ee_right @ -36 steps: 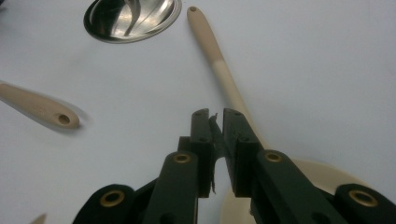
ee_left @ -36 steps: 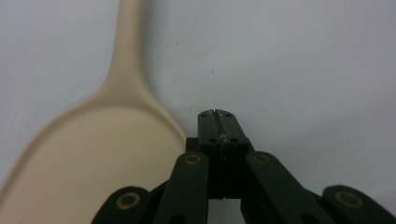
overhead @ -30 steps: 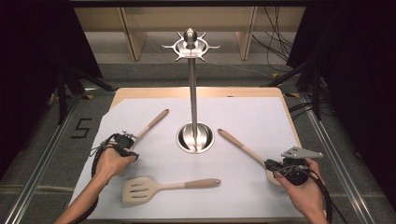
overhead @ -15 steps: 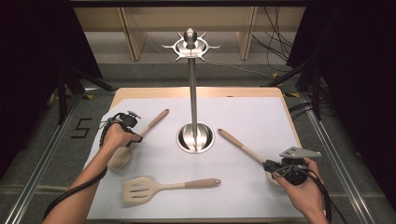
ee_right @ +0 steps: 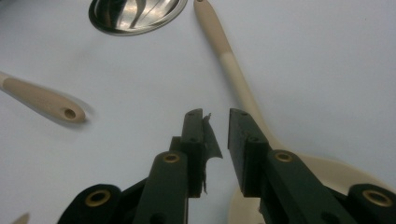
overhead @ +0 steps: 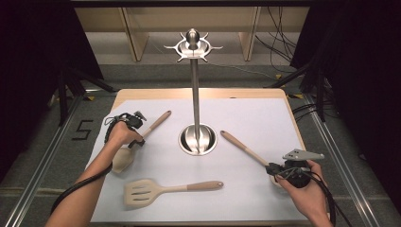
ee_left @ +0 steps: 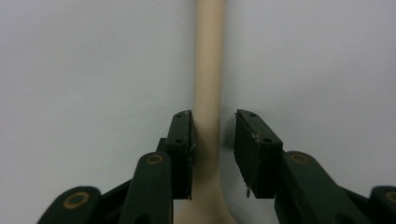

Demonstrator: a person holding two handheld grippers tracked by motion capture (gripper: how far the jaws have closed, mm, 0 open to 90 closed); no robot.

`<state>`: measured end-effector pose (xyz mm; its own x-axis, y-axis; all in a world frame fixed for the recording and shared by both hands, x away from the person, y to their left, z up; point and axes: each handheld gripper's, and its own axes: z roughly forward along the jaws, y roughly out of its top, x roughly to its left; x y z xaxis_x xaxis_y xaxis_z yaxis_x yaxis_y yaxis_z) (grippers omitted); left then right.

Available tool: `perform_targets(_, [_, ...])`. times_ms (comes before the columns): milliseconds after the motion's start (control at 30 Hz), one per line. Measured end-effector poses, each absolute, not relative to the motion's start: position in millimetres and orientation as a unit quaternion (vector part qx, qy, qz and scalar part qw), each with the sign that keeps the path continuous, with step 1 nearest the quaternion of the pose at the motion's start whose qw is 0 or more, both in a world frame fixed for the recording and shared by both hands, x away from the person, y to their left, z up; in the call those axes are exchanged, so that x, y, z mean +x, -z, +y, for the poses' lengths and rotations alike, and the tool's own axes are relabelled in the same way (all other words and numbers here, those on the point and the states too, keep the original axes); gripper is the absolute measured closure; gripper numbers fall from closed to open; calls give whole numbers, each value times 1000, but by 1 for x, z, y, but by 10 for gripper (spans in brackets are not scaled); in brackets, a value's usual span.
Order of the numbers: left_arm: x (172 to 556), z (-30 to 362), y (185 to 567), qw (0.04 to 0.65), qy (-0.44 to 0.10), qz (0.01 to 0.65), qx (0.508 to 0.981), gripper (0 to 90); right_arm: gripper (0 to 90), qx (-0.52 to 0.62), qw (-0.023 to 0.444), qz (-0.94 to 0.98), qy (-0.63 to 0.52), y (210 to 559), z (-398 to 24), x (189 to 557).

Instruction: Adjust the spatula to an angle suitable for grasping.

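Note:
A pale wooden spoon lies on the left of the white mat, its bowl toward me. My left gripper points down over its neck. In the left gripper view the jaws straddle the spoon's handle; they have just been closing, and a gap remains on the right side, so it is open. A second spoon lies on the right. My right gripper hovers by its bowl. Its jaws have just been opening a little, with nothing between them.
A steel utensil stand with a round base and a hooked top rises from the mat's middle. A slotted spatula lies near the front edge, its handle end seen in the right gripper view. The mat covers a wooden table.
My left hand has moved away from me along the left spoon, from near its bowl to its neck. The right hand has stayed put, its jaws slightly wider.

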<state>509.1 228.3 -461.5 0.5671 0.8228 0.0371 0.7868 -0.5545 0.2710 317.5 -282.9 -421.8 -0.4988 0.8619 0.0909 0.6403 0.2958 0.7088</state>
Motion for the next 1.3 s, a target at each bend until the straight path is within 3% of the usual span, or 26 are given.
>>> perform_targets(100, [512,226,462,117,-68,470,872,691,770,482,149,788,-354,422,-283,317])
perform_targets(167, [513,225,460,98,-74,464,877,768,770,479,147,788,-357,422,-283,317])
perform_targets(367, [509,226,460,97,-87,463,877,774,770,463,167,796,-353,423,-287,318])
perform_targets(533, [498,235,460,131,-110,480,861,776,770,483,151,787,-353,422,-284,316])
perform_targets(800, [470,251,451,225,-164,490,826,776,769,472,162,790,-355,422,-283,319])
perform_targets(833, [462,252,450,249,-168,493,816,776,770,485,147,785,-356,422,-280,317])
perform_targets(1300, [428,257,437,333,-238,489,770,776,767,473,160,787,-363,424,-279,318])
